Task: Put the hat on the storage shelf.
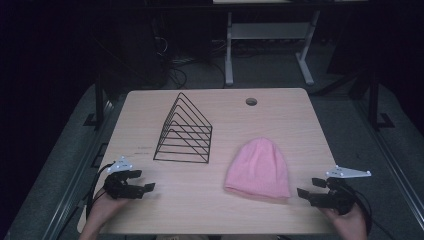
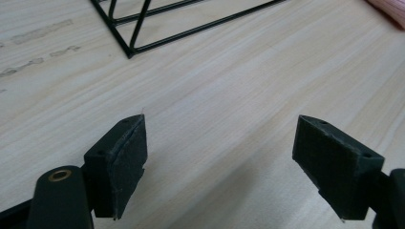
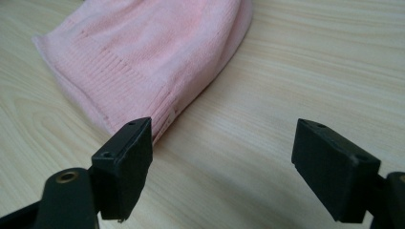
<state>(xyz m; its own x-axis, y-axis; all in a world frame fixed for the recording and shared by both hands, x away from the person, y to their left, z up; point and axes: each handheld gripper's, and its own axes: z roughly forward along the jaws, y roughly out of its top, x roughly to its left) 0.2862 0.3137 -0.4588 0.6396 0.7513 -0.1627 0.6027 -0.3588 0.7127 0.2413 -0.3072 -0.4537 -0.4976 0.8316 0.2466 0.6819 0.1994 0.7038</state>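
Note:
A pink knit beanie (image 1: pixel 258 169) lies flat on the wooden table (image 1: pixel 280 115), right of centre. A black wire file rack (image 1: pixel 185 131) stands left of centre. My left gripper (image 1: pixel 143 181) rests near the front left edge, jaws open and pointing right, with bare wood between them (image 2: pixel 219 148). The rack's corner (image 2: pixel 129 47) lies ahead of it. My right gripper (image 1: pixel 307 188) sits at the front right, jaws open and pointing left toward the beanie's ribbed brim (image 3: pixel 138 71). The brim's corner lies just beyond its left jaw; nothing is held.
A round cable hole (image 1: pixel 251 102) is in the table's far edge. Bare wood lies between the two grippers along the front. Dark floor, cables and a white desk frame (image 1: pixel 267 45) stand beyond the table.

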